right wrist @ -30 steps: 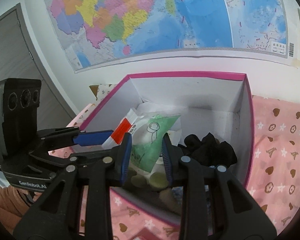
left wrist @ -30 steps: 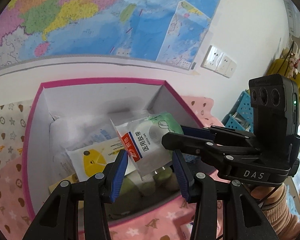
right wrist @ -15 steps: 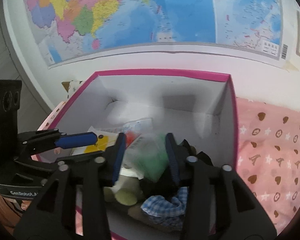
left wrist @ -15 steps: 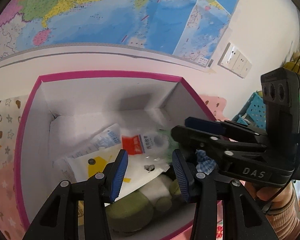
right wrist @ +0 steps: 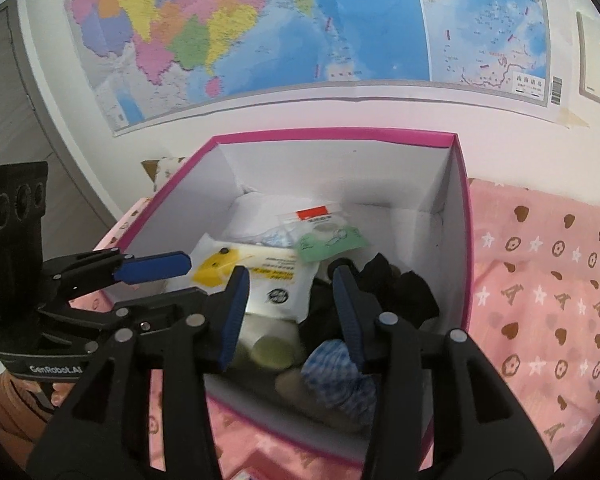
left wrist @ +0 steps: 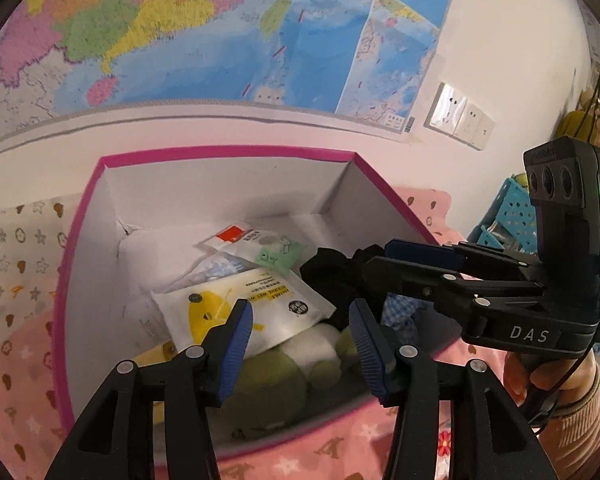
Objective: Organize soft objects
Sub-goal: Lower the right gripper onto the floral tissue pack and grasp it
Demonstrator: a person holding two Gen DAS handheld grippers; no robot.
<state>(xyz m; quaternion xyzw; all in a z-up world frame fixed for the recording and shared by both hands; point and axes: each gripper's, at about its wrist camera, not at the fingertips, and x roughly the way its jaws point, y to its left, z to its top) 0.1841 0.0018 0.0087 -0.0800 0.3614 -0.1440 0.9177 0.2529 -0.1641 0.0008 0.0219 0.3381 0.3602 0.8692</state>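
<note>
I hold my left gripper over the near edge of the pink box, tipped down into it. Its jaws have just been opening, and nothing sits between them. My right gripper hangs over the same edge, just beside it, also tipped down. Its jaws are apart and hold nothing. My right hand grips its handle.
</note>
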